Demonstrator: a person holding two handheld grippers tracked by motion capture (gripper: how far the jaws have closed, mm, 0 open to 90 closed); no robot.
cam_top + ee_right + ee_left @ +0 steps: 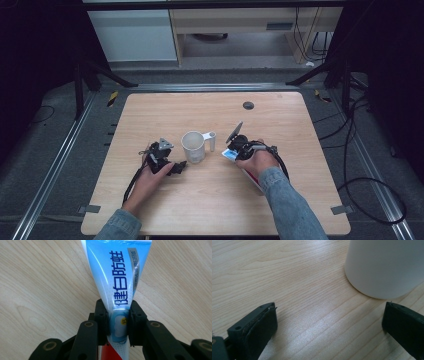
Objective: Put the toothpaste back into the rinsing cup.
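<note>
Holding toothpaste tube (117,285) pinched in my right hand-held gripper (117,322); left hand-held gripper (329,322) spread, empty, low over the counter (287,277).
Risk: soft tube may slide from the narrow pinch, or my left jaws knock the white cup (193,146) just ahead; nothing visible inside the cup.

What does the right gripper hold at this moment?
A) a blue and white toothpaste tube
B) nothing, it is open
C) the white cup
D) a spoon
A: in the right gripper view the right gripper has its jaws closed on the toothpaste tube, while the white cup stands free on the table.
</note>
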